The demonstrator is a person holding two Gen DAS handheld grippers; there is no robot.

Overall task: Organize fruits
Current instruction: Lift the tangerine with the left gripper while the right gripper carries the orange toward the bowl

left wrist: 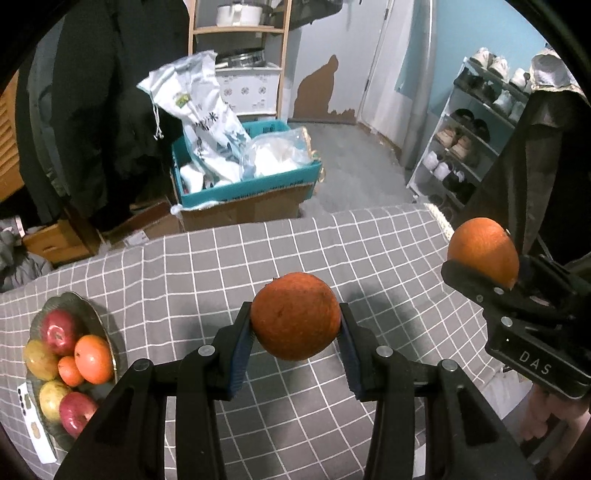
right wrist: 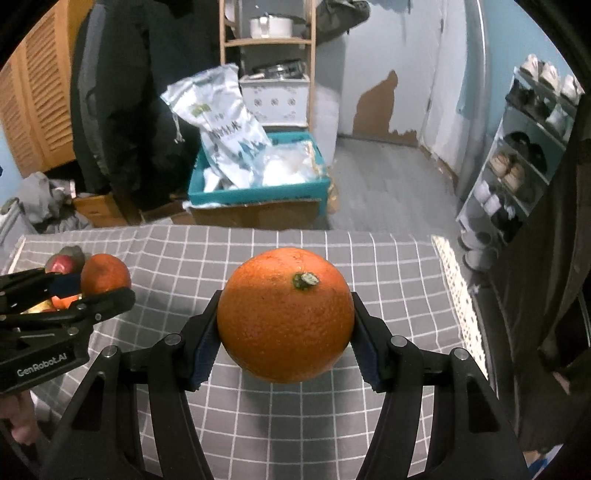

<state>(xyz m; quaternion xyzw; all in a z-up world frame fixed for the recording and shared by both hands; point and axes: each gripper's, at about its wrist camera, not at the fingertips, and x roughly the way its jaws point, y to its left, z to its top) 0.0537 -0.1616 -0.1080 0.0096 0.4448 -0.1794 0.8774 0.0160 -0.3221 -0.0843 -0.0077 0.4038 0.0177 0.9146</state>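
My left gripper (left wrist: 295, 328) is shut on a small dark orange (left wrist: 295, 317), held above the grey checked tablecloth (left wrist: 221, 266). My right gripper (right wrist: 284, 321) is shut on a larger bright orange (right wrist: 284, 314) with its green stem facing up, also held above the cloth. Each gripper shows in the other's view: the right gripper (left wrist: 476, 266) with the bright orange (left wrist: 484, 251) at the right edge, the left gripper (right wrist: 99, 288) with the dark orange (right wrist: 105, 273) at the left edge. A glass fruit bowl (left wrist: 94, 314) at the left holds red apples, oranges and yellow-green fruit.
A white phone-like object (left wrist: 35, 428) lies beside the bowl near the table's front left. Beyond the table's far edge stand a teal box (left wrist: 243, 184) with plastic bags, a wooden shelf (left wrist: 240, 33) and a shoe rack (left wrist: 472, 129). A dark coat (left wrist: 535, 166) hangs at the right.
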